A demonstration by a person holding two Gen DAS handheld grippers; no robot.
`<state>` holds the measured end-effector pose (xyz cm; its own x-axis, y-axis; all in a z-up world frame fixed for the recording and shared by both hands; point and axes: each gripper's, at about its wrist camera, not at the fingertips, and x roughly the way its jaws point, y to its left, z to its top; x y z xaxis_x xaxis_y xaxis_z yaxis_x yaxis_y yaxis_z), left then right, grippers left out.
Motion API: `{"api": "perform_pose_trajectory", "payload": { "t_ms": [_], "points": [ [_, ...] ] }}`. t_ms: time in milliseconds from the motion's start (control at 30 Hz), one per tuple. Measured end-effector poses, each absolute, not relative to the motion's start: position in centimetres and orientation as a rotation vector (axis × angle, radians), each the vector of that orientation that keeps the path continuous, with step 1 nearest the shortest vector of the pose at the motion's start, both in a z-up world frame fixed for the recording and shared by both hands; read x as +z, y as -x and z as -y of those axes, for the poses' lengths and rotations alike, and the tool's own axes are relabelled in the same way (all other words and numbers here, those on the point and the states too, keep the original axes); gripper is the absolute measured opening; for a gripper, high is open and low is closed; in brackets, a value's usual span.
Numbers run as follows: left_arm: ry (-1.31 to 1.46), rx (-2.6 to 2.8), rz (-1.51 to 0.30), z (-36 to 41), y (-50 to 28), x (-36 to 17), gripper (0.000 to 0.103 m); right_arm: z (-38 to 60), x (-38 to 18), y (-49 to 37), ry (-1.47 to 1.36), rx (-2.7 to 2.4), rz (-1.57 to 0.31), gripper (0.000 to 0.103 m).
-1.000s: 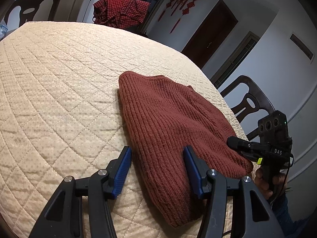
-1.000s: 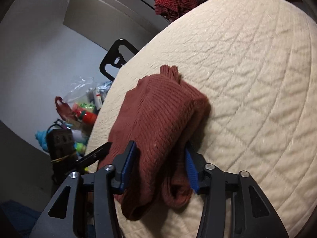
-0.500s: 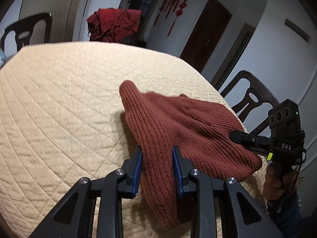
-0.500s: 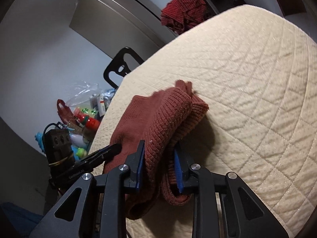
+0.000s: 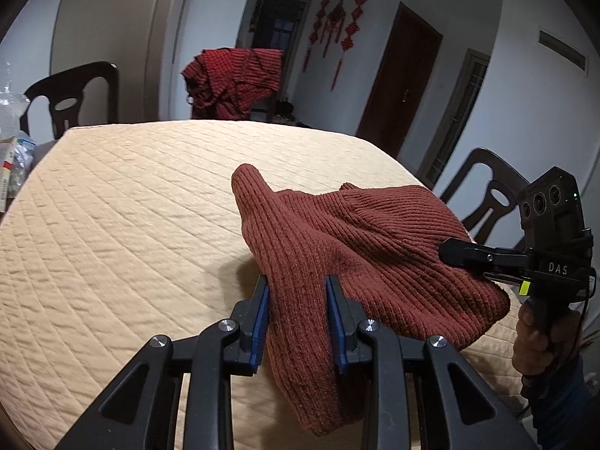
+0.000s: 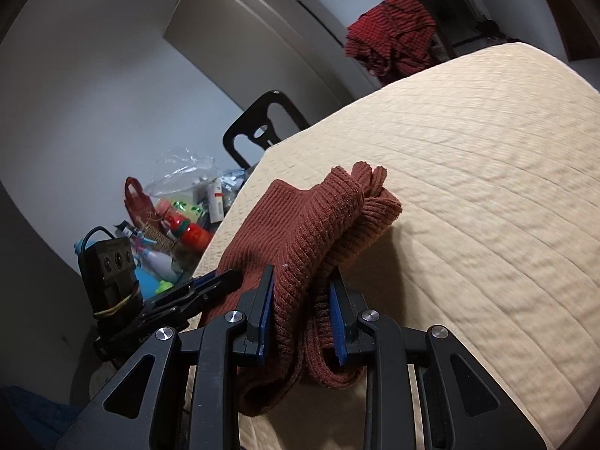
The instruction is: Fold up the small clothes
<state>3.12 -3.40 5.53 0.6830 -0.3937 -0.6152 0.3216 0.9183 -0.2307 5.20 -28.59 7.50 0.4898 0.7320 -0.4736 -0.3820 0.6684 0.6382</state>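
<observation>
Mid-fold: rust knit garment [image 5: 360,247] already doubled, near edge lifted off the quilted table [image 5: 123,225], each side clamped by left gripper [image 5: 297,315] and right gripper [image 6: 302,317]. Left to do, probably: carry edge over, lay flat. Table's far side open; chair [image 5: 491,202] and red checked cloth [image 5: 234,82] stand beyond the edges.

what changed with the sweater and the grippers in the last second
Both grippers closed on the sweater: the left gripper and right gripper were open around its near edge a second ago and now pinch it. That edge has been lifted off the table and bunches upward. The checked cloth on the far chair stayed put.
</observation>
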Motion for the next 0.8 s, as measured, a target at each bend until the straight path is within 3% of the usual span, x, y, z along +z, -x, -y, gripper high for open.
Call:
{"api": "perform_pose_trajectory", "payload": {
  "t_ms": [533, 600, 800],
  "points": [
    [0.159, -0.212, -0.693, -8.0, -8.3, 4.8, 0.027, 16.9, 6.1, -11.4, -0.412, 0.853, -0.856, 0.026],
    [0.178, -0.195, -0.717, -8.9, -8.5, 3.8, 0.016, 16.7, 5.0, -11.8, -0.407, 0.837, -0.891, 0.026],
    [0.243, -0.171, -0.767, -10.4, -7.2, 1.1, 0.020, 19.0, 1.9, -11.9, -0.462, 0.748, -1.017, 0.030]
  ]
}}
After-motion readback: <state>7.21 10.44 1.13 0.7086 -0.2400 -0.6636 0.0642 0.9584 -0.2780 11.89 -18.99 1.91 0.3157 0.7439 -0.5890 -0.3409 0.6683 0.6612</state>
